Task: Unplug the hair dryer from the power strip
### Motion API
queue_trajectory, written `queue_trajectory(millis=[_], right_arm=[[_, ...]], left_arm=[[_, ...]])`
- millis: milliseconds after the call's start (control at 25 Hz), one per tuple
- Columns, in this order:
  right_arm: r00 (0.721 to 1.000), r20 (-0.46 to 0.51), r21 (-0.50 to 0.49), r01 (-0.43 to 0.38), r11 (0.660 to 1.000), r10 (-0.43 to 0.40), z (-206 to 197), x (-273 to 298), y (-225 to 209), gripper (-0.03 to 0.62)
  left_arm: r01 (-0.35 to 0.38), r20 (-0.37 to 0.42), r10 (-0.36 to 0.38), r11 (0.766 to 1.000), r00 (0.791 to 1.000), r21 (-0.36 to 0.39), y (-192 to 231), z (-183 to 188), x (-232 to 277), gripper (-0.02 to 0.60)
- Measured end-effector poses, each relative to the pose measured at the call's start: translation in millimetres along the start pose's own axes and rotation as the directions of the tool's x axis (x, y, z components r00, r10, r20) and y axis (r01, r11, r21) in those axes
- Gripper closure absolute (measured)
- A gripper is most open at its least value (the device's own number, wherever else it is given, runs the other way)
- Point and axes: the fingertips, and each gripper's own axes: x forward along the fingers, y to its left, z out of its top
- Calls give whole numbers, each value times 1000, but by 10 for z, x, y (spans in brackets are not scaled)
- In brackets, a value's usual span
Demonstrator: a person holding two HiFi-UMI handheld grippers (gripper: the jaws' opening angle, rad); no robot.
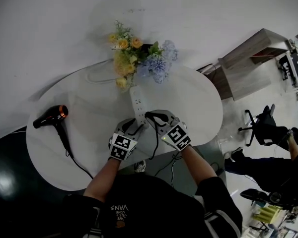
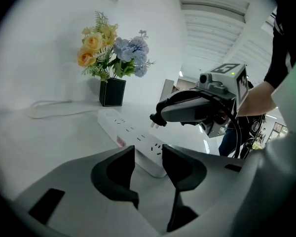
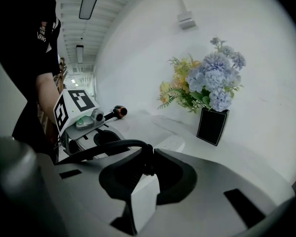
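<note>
A white power strip [image 1: 138,103] lies on the round white table [image 1: 198,98], in front of a vase of flowers. My left gripper [image 1: 136,128] is shut on the strip's near end [image 2: 155,164], one jaw on each side. My right gripper [image 1: 150,117] is shut on the black plug [image 2: 156,120], which hangs clear above the strip [image 2: 123,127] with its prongs bare. The plug [image 3: 147,163] sits between my right gripper's [image 3: 149,164] pads and its cord arcs off to the left. The black hair dryer [image 1: 50,117] with an orange ring lies at the table's left.
Yellow and blue flowers [image 1: 134,58] in a black vase [image 2: 112,92] stand behind the strip. The dryer's black cord [image 1: 77,163] runs over the table's near edge. A white cable [image 2: 54,107] lies along the wall. A wooden cabinet [image 1: 253,58] and an office chair [image 1: 263,125] stand to the right.
</note>
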Motion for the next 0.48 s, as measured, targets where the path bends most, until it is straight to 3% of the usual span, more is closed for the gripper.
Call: queue_trajectory(millis=[200, 480], right_arm=[[998, 18, 62, 62, 996, -64, -24, -175, -22, 517], [991, 31, 121, 125, 985, -129, -76, -394, 15, 517]], left_arm=[[10, -10, -10, 999, 1000, -43, -35, 22, -13, 390], [3, 3, -3, 1000, 1000, -22, -89, 73, -56, 390]])
